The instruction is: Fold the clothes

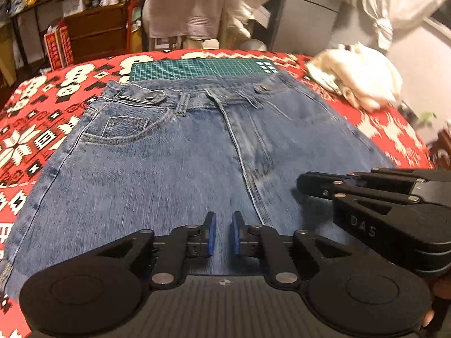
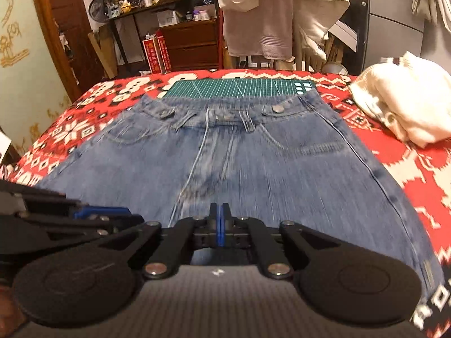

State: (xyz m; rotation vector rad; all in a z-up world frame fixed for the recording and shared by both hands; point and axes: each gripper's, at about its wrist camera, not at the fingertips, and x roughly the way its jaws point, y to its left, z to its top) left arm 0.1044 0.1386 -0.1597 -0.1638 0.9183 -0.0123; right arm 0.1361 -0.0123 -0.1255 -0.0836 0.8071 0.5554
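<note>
Jeans (image 1: pixel 157 169) flat, front up; left hand-held gripper (image 1: pixel 224 232) slightly parted, right hand-held gripper (image 2: pixel 219 226) closed, empty.

The jeans (image 2: pixel 239 163) lie flat on the patterned cloth (image 2: pixel 84 129), waistband overlapping the cutting mat (image 2: pixel 239 87) behind, with the bundled garment (image 2: pixel 406 98) to their right.

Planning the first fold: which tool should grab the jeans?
Left, probably. The left tool is open over the jeans, ready to pinch. The right tool is shut with nothing held, so it must open first.
</note>
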